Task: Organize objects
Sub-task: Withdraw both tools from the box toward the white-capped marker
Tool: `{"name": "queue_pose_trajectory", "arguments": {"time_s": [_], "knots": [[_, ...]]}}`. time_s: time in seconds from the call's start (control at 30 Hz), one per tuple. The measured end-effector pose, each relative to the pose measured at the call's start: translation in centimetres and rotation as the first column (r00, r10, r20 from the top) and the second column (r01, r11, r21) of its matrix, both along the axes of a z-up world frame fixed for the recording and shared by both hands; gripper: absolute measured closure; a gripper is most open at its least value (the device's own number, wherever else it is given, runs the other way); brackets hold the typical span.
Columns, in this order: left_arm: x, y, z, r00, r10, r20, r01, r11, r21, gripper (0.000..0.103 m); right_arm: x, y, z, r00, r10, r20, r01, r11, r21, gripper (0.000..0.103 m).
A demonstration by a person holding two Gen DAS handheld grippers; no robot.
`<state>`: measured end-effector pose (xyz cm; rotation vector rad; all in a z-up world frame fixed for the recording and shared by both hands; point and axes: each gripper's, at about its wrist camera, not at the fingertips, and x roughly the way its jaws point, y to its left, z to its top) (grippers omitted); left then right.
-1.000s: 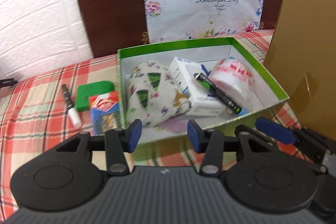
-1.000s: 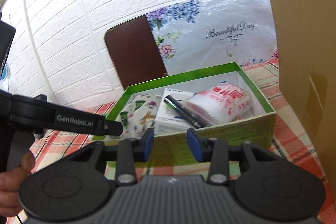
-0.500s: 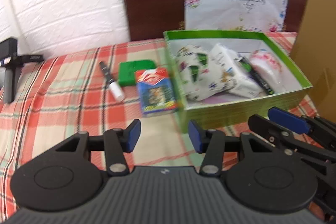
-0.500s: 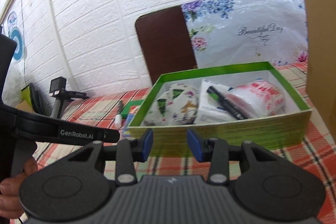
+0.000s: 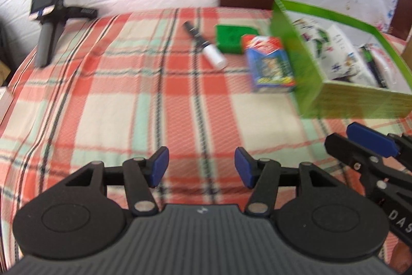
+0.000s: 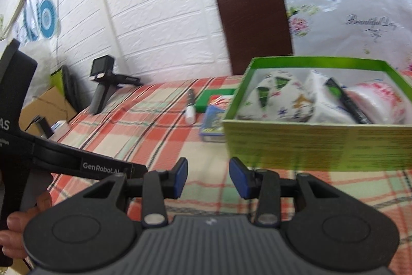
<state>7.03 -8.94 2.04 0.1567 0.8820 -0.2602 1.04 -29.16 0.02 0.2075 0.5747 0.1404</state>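
1. The green box [image 5: 360, 97] sits on the checked cloth [image 5: 128, 94]. Some things are already inside it: a flowery cloth bundle [image 6: 278, 97], a white carton [image 6: 322, 105], a dark pen [image 6: 347, 99] and a pink and white packet [image 6: 381, 102]. That part looks done.

2. Three things are left outside, just beside the box on its left: a blue and red card pack [image 5: 269, 63], a green block [image 5: 233, 39] and a marker with a white cap [image 5: 206, 45]. I think these go into the box next.

3. The left gripper [image 5: 200, 166] is above bare cloth. Its blue pads are apart and nothing is between them. The jaws have just been opening wider, maybe to get ready for a pick.

4. The right gripper [image 6: 208, 177] is in front of the box, near its left corner. Its pads are a little apart and it holds nothing.

5. A black camera stand [image 5: 49, 25] is far off by the wall. It does not look like part of the job.

6. A second ago the left view looked down into the box. Now the box is off to the right and the three loose things are ahead. The right view has also swung left, so the cloth and the loose things now show.
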Motion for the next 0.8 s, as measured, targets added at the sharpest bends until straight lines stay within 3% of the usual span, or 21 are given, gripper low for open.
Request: {"name": "queue_pose_trajectory", "arguments": {"time_s": [0.37, 0.8], "knots": [[1.9, 3.6, -1.4, 0.992, 0.117, -0.05, -0.115, 0.992, 0.05, 0.045, 3.2, 2.2, -1.5, 0.993, 0.106, -0.046, -0.104, 0.993, 0.047, 0.066], [3.6, 5.3, -1.5, 0.982, 0.182, -0.049, -0.177, 0.98, 0.094, 0.044, 5.6, 3.1, -3.1, 0.983, 0.165, -0.083, -0.159, 0.985, 0.072, 0.066]]}}
